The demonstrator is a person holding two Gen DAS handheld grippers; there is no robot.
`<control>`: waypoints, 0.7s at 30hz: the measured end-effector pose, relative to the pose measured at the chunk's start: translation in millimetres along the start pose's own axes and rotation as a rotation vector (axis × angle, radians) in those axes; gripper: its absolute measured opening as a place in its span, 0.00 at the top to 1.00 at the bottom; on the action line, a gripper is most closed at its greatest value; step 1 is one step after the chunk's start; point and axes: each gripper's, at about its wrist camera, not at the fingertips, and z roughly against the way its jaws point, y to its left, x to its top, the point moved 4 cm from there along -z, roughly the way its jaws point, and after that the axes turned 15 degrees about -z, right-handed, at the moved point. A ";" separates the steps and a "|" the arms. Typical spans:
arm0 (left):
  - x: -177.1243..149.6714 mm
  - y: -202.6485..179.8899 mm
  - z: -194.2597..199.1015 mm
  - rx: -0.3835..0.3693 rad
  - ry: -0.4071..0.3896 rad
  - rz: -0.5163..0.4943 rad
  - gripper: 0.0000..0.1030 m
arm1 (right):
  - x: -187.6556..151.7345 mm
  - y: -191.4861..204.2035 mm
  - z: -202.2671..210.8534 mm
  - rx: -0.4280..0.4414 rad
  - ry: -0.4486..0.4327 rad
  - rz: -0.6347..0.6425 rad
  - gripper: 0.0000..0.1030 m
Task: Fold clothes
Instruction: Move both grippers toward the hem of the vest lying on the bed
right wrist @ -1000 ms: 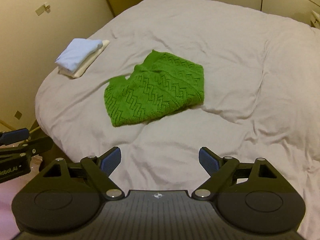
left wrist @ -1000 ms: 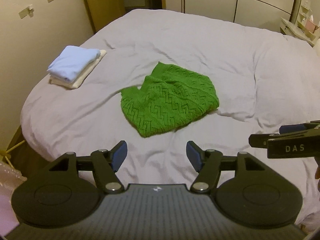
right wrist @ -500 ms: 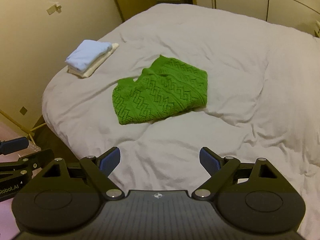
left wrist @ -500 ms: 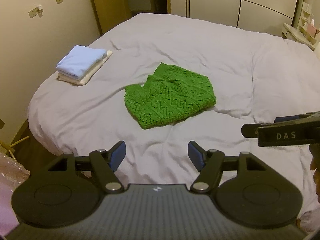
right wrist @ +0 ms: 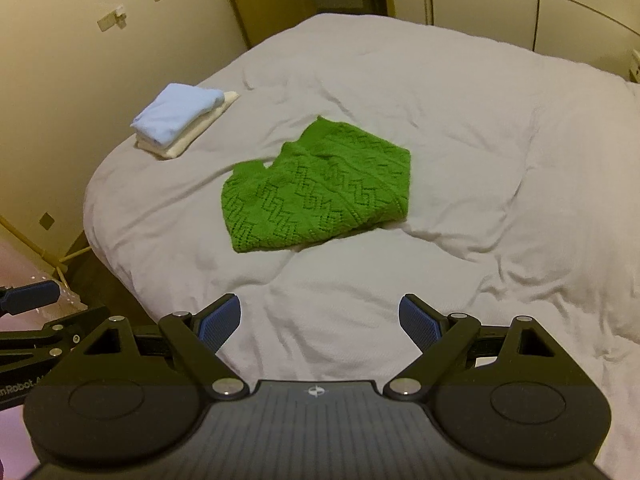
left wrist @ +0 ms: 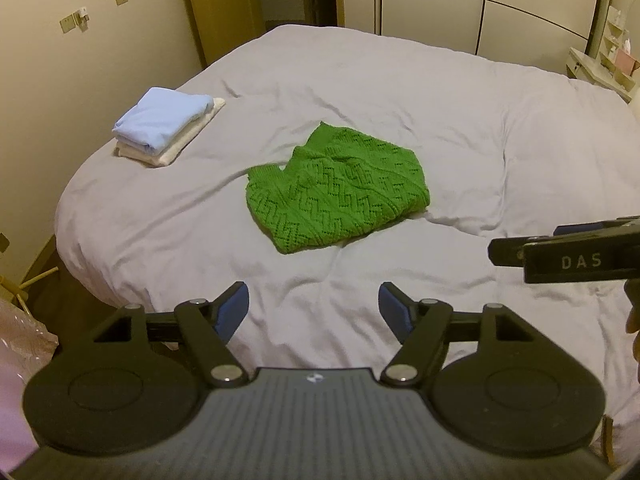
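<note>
green knit sweater [left wrist: 338, 190] lies folded at centre frame on the pale duvet [left wrist: 480, 120], apparently finished; a blue-and-cream folded stack [left wrist: 168, 124] waits at upper left, likely its destination. left gripper [left wrist: 314, 308] and right gripper [right wrist: 320, 320] hover released and empty, well short of it.

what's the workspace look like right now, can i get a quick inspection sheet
surface: bed under a wrinkled pale cover
job's things: green knit lies folded mid-bed; blue garment folded on top of a cream one near the left edge
clutter: nothing seen on the bed
grippers: left gripper and right gripper both open and empty, over the near part of the bed, apart from the knit
cables: nothing seen
surroundings: door, wardrobe, shelf at far right
</note>
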 end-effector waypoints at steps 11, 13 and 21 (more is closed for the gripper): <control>-2.0 -2.9 -56.8 -0.067 0.095 0.026 0.30 | -0.2 -53.5 -30.4 -0.089 0.066 -0.099 0.14; -3.2 2.3 -69.2 -0.073 0.114 0.041 0.30 | 1.8 -62.1 -40.5 -0.106 0.085 -0.114 0.14; 5.9 53.5 -118.5 -0.074 0.166 0.095 0.27 | 30.1 -46.9 -97.0 -0.144 0.158 -0.115 0.14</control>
